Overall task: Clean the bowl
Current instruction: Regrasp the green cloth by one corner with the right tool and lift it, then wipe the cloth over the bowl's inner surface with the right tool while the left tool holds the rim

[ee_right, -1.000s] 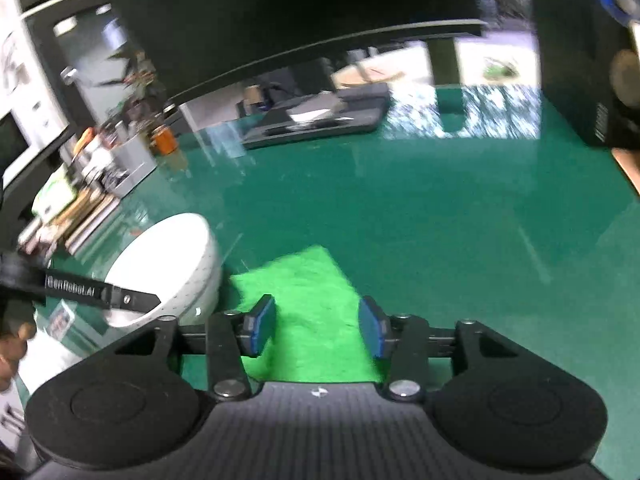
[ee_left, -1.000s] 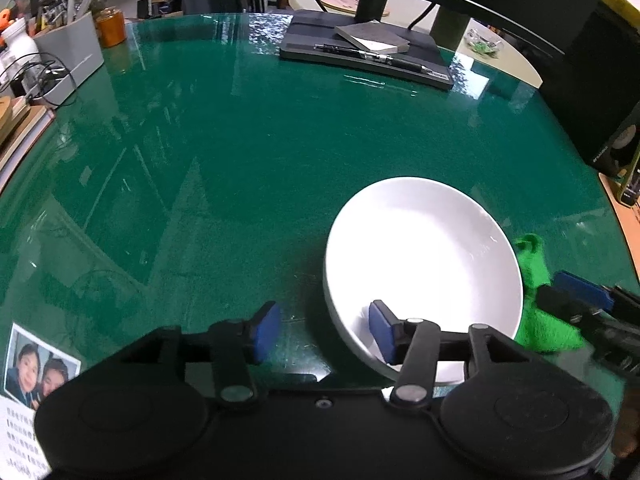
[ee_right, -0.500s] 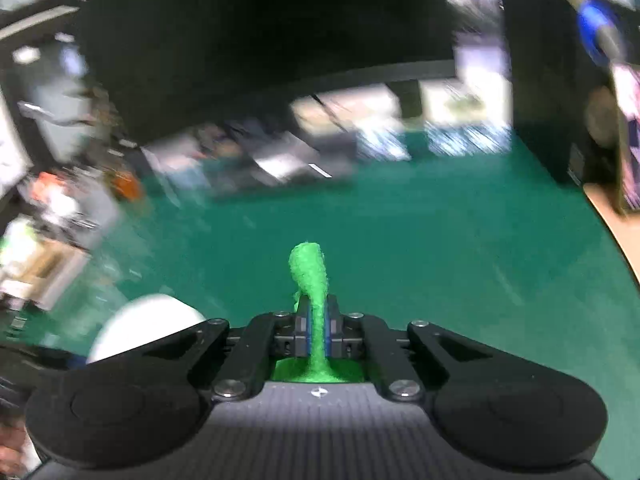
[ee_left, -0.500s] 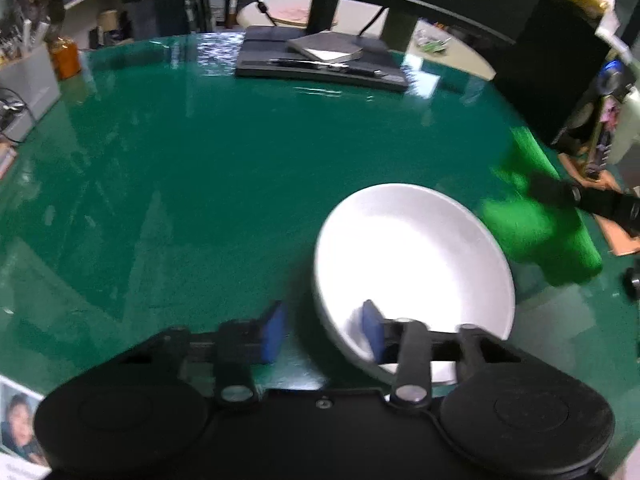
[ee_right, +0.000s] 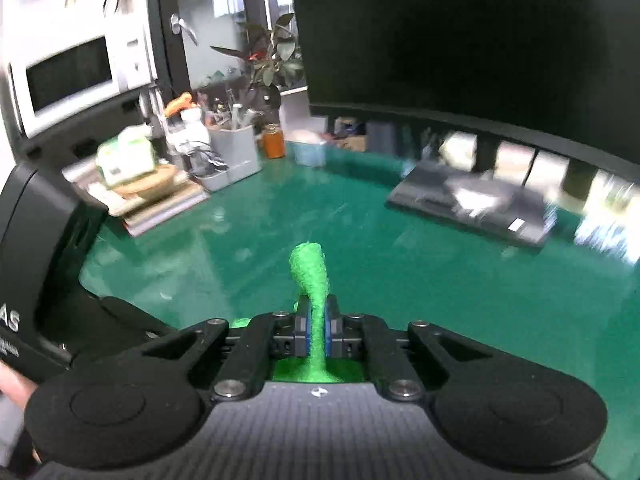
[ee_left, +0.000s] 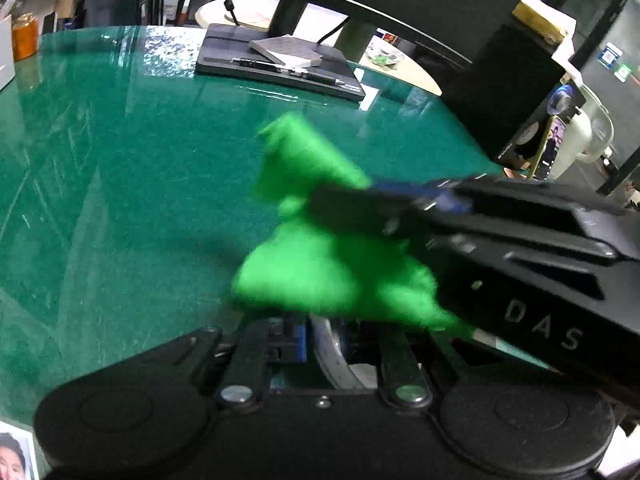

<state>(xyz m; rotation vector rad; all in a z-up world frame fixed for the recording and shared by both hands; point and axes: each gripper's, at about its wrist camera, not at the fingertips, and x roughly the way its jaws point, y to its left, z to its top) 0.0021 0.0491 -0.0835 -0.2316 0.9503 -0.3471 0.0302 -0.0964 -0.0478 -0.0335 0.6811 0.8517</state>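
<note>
My right gripper (ee_right: 316,330) is shut on a bright green cloth (ee_right: 314,280) that sticks up between its blue pads. In the left wrist view that gripper's body (ee_left: 500,232) reaches in from the right and the cloth (ee_left: 320,248) hangs over the bowl. My left gripper (ee_left: 320,340) is shut on the rim of the white bowl (ee_left: 332,354). Only a strip of the rim shows between the blue pads. The cloth hides the inside of the bowl.
A green glass-topped table (ee_left: 120,180) carries a black monitor base (ee_left: 276,68) with a pen and notepad at the back. A grey utensil holder (ee_right: 234,148), an orange jar (ee_right: 274,140) and stacked boards (ee_right: 156,204) stand at the left. A photo card (ee_left: 16,456) lies nearby.
My right gripper closed on the green cloth, lifted it off the table and carried it left over the bowl. My left gripper closed on the bowl's rim.
</note>
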